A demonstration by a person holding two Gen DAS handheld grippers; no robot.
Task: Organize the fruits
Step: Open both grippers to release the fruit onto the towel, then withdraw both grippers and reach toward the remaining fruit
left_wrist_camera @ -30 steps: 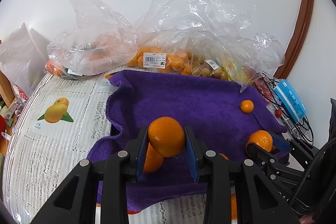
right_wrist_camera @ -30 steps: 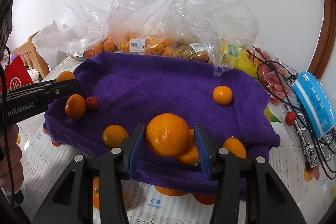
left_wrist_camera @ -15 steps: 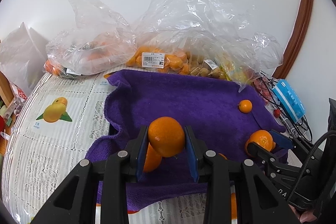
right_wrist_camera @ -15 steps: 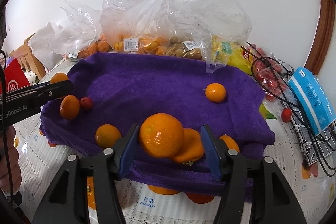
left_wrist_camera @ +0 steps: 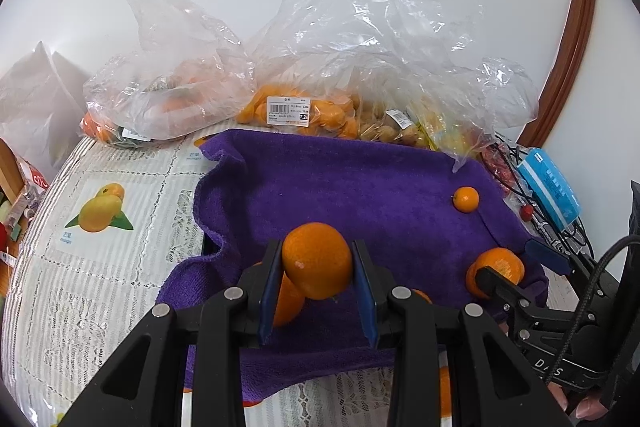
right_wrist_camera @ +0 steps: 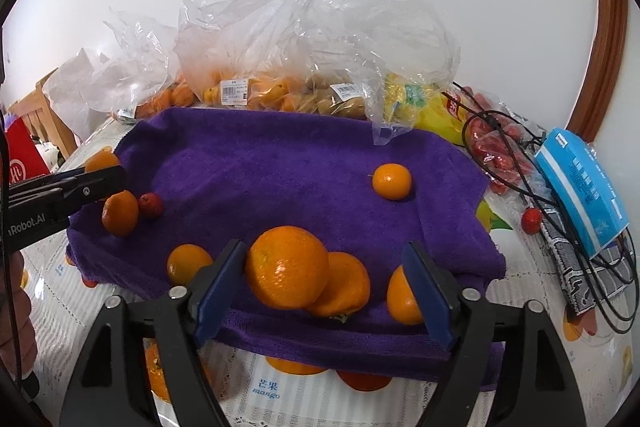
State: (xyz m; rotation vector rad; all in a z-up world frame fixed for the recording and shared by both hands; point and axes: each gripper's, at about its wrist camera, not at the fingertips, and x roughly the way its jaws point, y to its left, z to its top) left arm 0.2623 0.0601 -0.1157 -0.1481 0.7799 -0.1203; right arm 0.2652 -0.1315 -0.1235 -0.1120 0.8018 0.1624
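My left gripper is shut on an orange, held just above the near left part of the purple towel. My right gripper is open; between its blue pads an orange rests on the towel, leaning on another orange. More oranges lie on the towel: one small one at the far right, one by the right pad, one at the near left, one by the left gripper's tip next to a small red fruit.
Clear plastic bags of fruit line the towel's far edge against the wall. A blue box, black cables and red fruits lie at the right. The tablecloth carries printed fruit pictures.
My right gripper has opened and let go of its orange, which now rests on the towel. My left gripper still holds its orange, hardly moved.
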